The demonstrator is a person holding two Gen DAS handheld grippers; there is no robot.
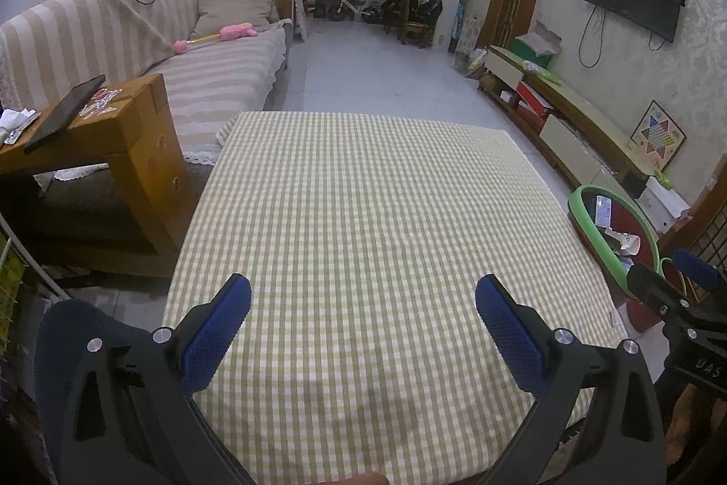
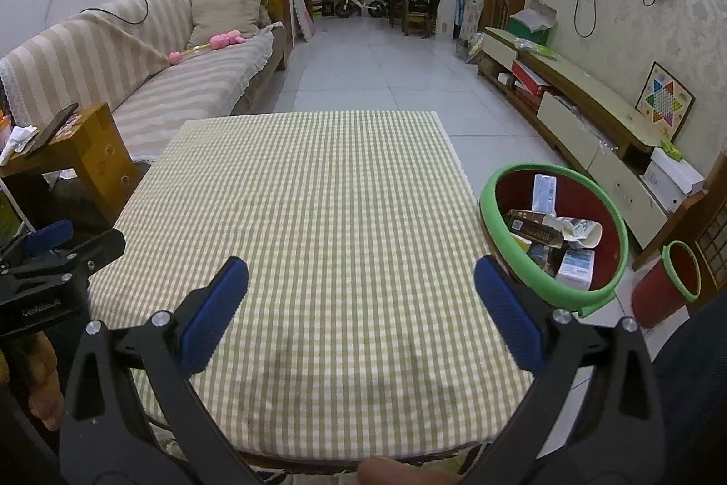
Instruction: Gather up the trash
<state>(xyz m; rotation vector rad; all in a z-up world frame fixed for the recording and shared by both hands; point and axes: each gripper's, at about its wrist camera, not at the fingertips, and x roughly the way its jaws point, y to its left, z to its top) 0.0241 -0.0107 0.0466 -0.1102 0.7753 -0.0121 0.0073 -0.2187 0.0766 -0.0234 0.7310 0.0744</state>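
Note:
A red trash bin with a green rim [image 2: 493,223] stands on the floor at the table's right edge, holding several boxes, wrappers and crumpled paper [image 2: 552,232]. The same trash bin [image 1: 590,232] shows at the right of the left wrist view. The table's green checked cloth [image 2: 309,221] carries no trash. My right gripper [image 2: 361,280] hovers open over the near part of the table, nothing between its blue pads. My left gripper [image 1: 363,296] is also open and empty over the cloth [image 1: 363,212]. Each gripper appears at the edge of the other's view.
A smaller red bin with a green rim [image 2: 668,285] stands on the floor further right. A wooden side table [image 1: 113,139] with a tablet [image 1: 63,112] sits left, a striped sofa [image 1: 204,76] behind it. A low TV cabinet [image 2: 577,107] lines the right wall. Tiled floor [image 2: 377,67] stretches beyond the table.

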